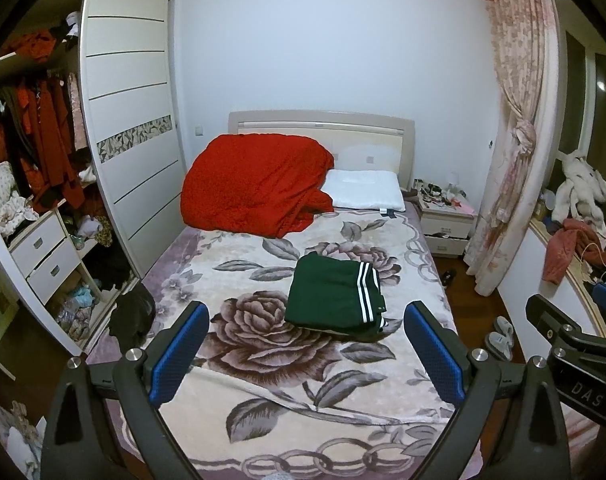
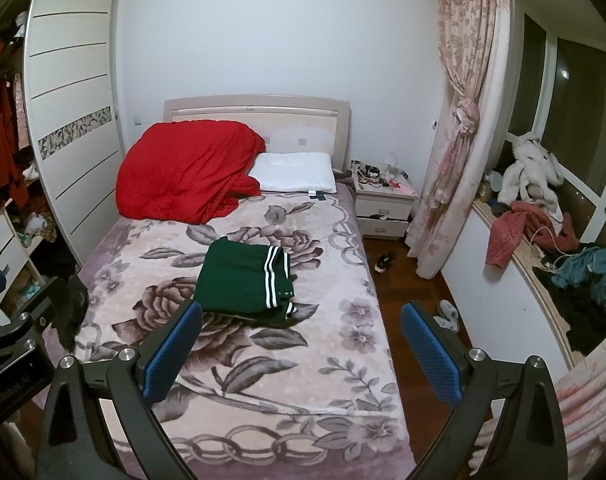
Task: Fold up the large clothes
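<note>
A dark green garment with white stripes [image 1: 335, 296] lies folded into a flat square on the floral bed blanket [image 1: 263, 360], near the middle of the bed; the right wrist view shows the same folded garment [image 2: 243, 280]. My left gripper [image 1: 307, 316] hangs above the foot of the bed, short of the garment, open with nothing between its blue pads. My right gripper [image 2: 303, 316] is beside it, open and empty as well. Part of the right gripper's black frame shows at the right edge of the left wrist view.
A red quilt [image 1: 255, 184] and a white pillow [image 1: 363, 190] lie at the head of the bed. A black garment [image 1: 133, 316] hangs off the bed's left edge beside an open wardrobe [image 1: 43, 168]. Nightstand [image 2: 385, 204], curtain [image 2: 455, 128], shoes and a cluttered window ledge [image 2: 543, 248] stand right.
</note>
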`<act>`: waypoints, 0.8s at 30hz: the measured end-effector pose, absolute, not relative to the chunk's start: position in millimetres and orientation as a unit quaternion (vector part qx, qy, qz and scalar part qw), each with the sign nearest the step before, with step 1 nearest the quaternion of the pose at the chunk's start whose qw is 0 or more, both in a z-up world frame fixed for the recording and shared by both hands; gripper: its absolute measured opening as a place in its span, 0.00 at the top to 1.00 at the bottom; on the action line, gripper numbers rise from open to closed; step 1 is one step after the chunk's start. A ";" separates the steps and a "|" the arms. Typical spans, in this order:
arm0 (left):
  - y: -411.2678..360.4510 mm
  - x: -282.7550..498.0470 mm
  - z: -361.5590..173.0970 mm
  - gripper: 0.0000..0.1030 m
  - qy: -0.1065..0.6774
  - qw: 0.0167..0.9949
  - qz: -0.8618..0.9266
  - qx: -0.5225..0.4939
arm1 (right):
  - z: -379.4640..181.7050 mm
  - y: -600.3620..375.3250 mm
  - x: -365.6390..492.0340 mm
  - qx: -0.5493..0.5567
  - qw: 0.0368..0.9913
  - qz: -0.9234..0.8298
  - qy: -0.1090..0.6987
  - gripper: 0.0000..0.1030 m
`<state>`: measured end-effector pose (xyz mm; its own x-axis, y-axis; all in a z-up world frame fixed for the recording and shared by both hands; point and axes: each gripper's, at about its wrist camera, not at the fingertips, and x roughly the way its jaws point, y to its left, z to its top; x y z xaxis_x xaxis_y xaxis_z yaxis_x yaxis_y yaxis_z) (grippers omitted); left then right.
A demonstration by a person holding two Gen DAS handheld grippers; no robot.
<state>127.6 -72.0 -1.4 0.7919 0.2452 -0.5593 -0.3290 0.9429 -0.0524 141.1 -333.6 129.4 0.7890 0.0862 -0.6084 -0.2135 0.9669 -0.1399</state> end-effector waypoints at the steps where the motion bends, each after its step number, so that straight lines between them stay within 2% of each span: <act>1: -71.7 127.4 -1.4 0.03 0.285 0.944 0.151 -0.074 | 129.1 -332.4 143.9 -0.103 0.940 0.079 0.314 0.02; 24: -63.2 119.5 0.0 0.03 0.282 0.944 0.152 -0.077 | 129.5 -333.1 131.7 -0.105 0.941 0.082 0.311 0.02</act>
